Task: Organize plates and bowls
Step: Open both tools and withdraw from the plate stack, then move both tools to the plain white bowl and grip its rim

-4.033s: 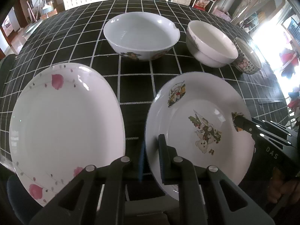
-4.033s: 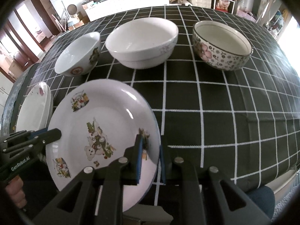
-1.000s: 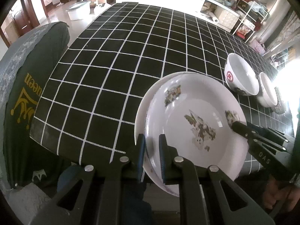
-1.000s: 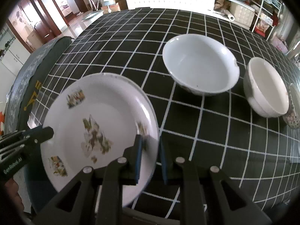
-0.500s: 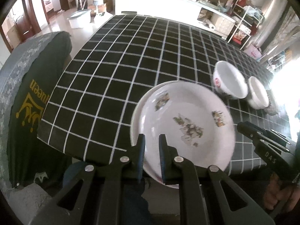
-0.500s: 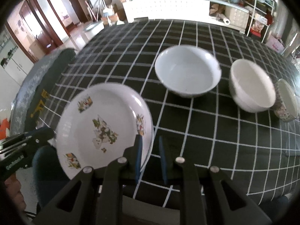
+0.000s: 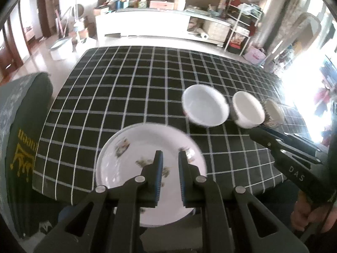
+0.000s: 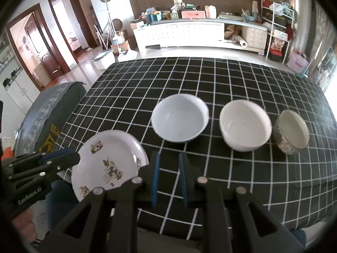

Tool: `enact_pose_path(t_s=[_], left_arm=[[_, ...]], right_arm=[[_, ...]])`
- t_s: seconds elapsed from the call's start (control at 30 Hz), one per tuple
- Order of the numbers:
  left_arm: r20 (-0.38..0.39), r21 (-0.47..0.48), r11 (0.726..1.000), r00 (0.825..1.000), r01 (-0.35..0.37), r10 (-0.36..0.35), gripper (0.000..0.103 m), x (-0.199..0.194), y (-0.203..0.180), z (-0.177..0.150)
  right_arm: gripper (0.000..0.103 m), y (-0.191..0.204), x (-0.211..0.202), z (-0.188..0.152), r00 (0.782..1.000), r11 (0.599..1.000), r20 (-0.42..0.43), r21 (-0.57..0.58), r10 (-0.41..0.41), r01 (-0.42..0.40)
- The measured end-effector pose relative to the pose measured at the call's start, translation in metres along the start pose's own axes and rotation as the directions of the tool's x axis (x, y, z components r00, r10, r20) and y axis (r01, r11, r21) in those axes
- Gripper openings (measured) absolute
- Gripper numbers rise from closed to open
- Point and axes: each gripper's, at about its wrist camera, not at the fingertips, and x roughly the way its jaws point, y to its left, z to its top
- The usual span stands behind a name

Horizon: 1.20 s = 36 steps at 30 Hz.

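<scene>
A white plate with cartoon prints (image 7: 134, 164) (image 8: 109, 160) lies at the table's near left edge, on top of another plate that barely shows. Three bowls stand in a row behind it: a wide white bowl (image 7: 205, 107) (image 8: 180, 118), a white bowl (image 7: 248, 108) (image 8: 245, 124) and a small floral bowl (image 7: 273, 110) (image 8: 291, 131). My left gripper (image 7: 170, 162) is open and empty, raised above the plate's near side. My right gripper (image 8: 168, 164) is open and empty, raised just right of the plate.
The table wears a black cloth with white grid lines (image 8: 231, 80). A chair with a dark green cover (image 8: 48, 113) stands at the table's left end. A white cabinet (image 8: 179, 33) runs along the far wall.
Both grippers have let go of the cartoon plate, opened and pulled back and up. The plate now rests on the other plate at the near left edge.
</scene>
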Motion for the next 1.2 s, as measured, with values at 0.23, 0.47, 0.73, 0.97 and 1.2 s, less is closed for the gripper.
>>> enact_pose_path(t_s=[0.23, 0.47, 0.73, 0.97, 1.2], left_arm=[[-0.047, 0.001, 0.998, 0.997, 0.065, -0.065, 0.015, 0.016, -0.012, 0.032], [-0.099, -0.052, 0.991, 0.987, 0.122, -0.127, 0.019, 0.041, -0.015, 0.067], [-0.205, -0.117, 0.974, 0.955, 0.193, -0.214, 0.019, 0.089, -0.013, 0.09], [-0.248, -0.128, 0.974, 0.945, 0.186, -0.213, 0.022, 0.126, -0.01, 0.1], [-0.266, -0.145, 0.977, 0.945, 0.155, -0.19, 0.022, 0.153, 0.001, 0.108]], right_arm=[[0.04, -0.028, 0.002, 0.03, 0.999, 0.998, -0.042, 0.063, 0.022, -0.019], [0.041, -0.048, 0.029, 0.051, 0.987, 0.985, -0.129, 0.152, 0.097, -0.077], [0.041, -0.066, 0.067, 0.065, 0.963, 0.958, -0.209, 0.267, 0.168, -0.109], [0.041, -0.075, 0.093, 0.07, 0.955, 0.954, -0.253, 0.288, 0.157, -0.081], [0.041, -0.083, 0.113, 0.071, 0.946, 0.954, -0.281, 0.291, 0.161, -0.076]])
